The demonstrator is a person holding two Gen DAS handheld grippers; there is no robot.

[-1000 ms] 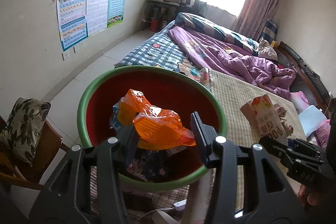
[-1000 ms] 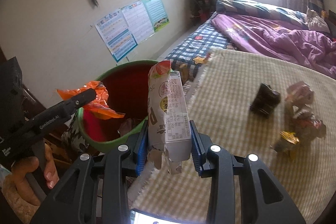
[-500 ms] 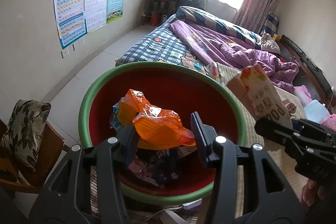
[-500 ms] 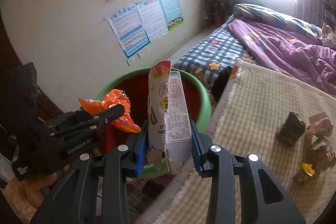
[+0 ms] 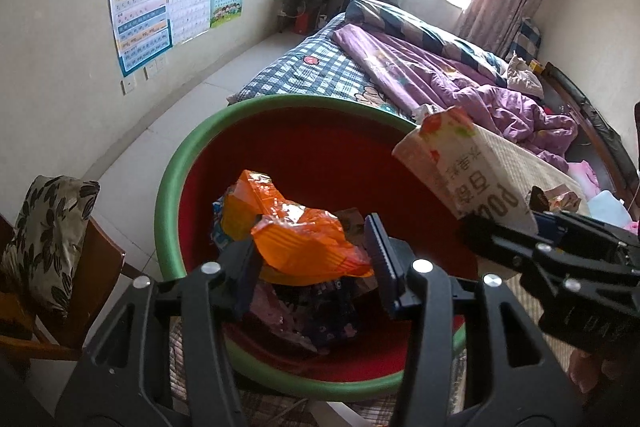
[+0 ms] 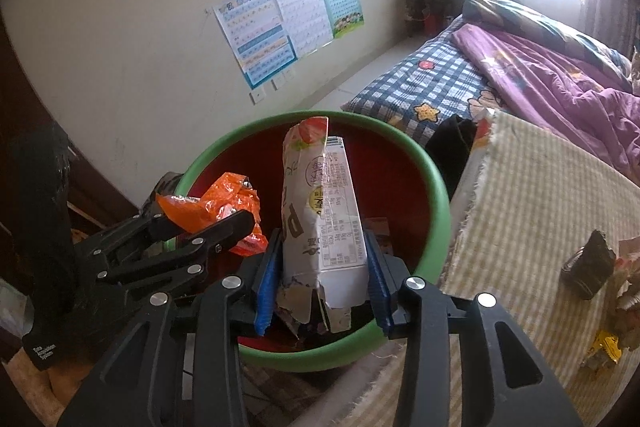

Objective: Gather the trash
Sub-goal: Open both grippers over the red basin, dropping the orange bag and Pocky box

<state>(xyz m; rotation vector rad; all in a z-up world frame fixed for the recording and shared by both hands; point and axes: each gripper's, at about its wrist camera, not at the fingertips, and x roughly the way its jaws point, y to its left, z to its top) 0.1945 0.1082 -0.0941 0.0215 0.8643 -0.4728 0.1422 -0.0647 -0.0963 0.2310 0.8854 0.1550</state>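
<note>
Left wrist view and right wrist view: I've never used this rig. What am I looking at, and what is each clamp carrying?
There is no robot. A person holds a black two-finger clamp in each hand, each with a fisheye camera looking along its fingers. The left view shows the left gripper holding a crumpled orange plastic wrapper. The right view shows the right gripper with a white paper drink carton upright between its pads. Both jaws have just been opening, and whether the carton is gripped now is unclear. Both hang over a green-rimmed red plastic basin holding trash. Loose wrappers lie on the striped woven mat.
</note>
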